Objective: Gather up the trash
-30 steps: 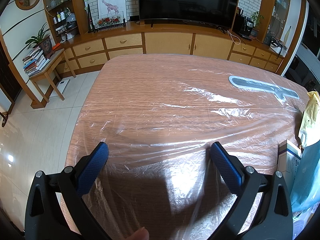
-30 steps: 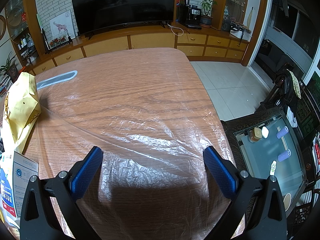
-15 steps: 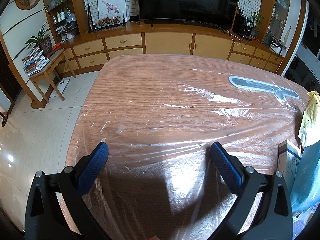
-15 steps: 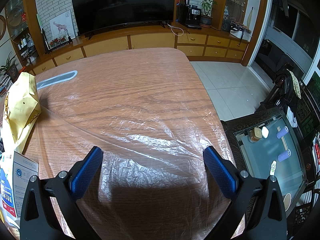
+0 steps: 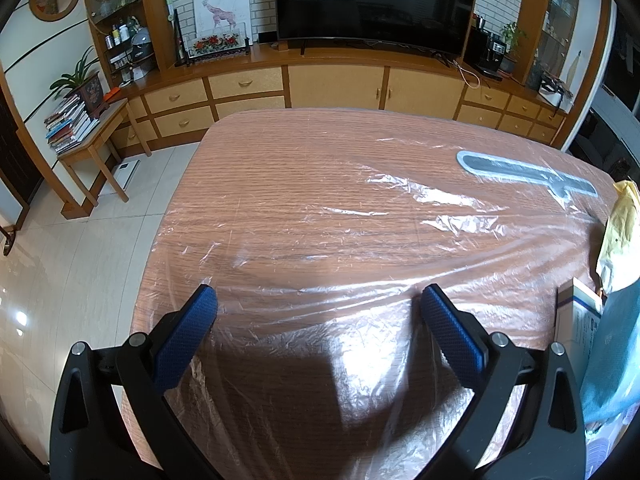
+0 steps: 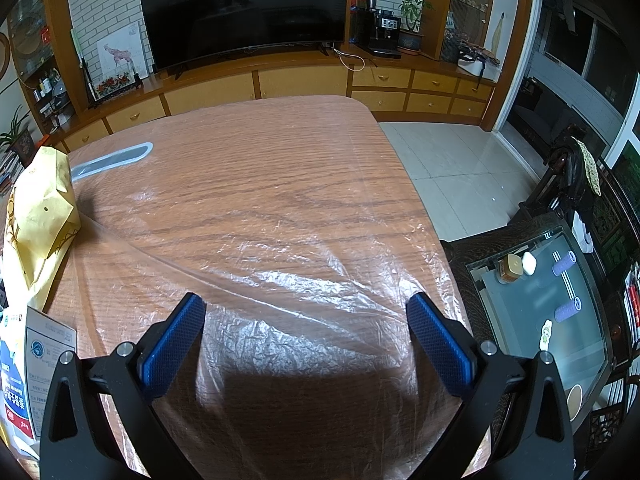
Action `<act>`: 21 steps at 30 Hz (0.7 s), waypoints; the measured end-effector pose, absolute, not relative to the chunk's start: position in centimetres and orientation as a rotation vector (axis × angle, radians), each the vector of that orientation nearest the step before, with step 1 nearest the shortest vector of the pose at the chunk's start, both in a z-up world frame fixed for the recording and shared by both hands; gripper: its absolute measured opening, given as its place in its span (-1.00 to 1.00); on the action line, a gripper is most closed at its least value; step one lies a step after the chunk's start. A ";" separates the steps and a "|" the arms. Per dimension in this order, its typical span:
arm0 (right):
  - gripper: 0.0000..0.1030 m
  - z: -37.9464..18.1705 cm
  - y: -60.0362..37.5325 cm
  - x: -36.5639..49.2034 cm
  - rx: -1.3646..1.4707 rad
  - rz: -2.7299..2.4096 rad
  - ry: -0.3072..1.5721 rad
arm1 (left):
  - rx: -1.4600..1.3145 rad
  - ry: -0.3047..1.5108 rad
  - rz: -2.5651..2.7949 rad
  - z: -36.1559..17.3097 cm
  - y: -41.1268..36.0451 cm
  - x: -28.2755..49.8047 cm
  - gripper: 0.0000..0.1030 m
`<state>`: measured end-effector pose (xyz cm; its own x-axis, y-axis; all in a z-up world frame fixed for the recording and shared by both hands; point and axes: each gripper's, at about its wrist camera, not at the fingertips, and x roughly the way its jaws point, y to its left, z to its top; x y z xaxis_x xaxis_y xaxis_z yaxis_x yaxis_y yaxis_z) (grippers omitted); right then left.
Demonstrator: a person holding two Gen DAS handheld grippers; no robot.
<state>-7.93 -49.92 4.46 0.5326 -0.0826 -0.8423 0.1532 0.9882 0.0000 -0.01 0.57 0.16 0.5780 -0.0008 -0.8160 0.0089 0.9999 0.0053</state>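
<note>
A clear plastic sheet (image 5: 360, 240) lies spread over the wooden table (image 5: 280, 152); it also shows in the right wrist view (image 6: 280, 264). A yellow paper bag (image 6: 40, 216) and a white and blue box (image 6: 24, 368) sit between the two grippers; they show at the right edge of the left wrist view, the bag (image 5: 620, 232) and the box (image 5: 580, 320), beside a teal bag (image 5: 612, 352). My left gripper (image 5: 318, 300) is open and empty above the sheet. My right gripper (image 6: 306, 308) is open and empty above the sheet.
A grey-rimmed strip (image 5: 524, 172) lies on the far part of the table. A TV cabinet (image 5: 336, 80) stands behind. A small side table with books (image 5: 88, 136) is at the left. A glass coffee table (image 6: 540, 300) with small items stands at the right.
A fingertip at the bottom edge of the left wrist view a second ago is gone. Both grippers and the trash have stayed put.
</note>
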 end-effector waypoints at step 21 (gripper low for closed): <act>0.92 12.6 -40.5 -21.2 0.284 0.050 0.886 | -0.262 0.986 -0.485 4.5 -10.0 -15.5 0.97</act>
<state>-21.22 -40.54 12.57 0.6341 0.1603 -0.7564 0.0734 0.9614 0.2652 -15.48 -10.04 4.51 0.4581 -0.5043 -0.7320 0.2723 0.8635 -0.4245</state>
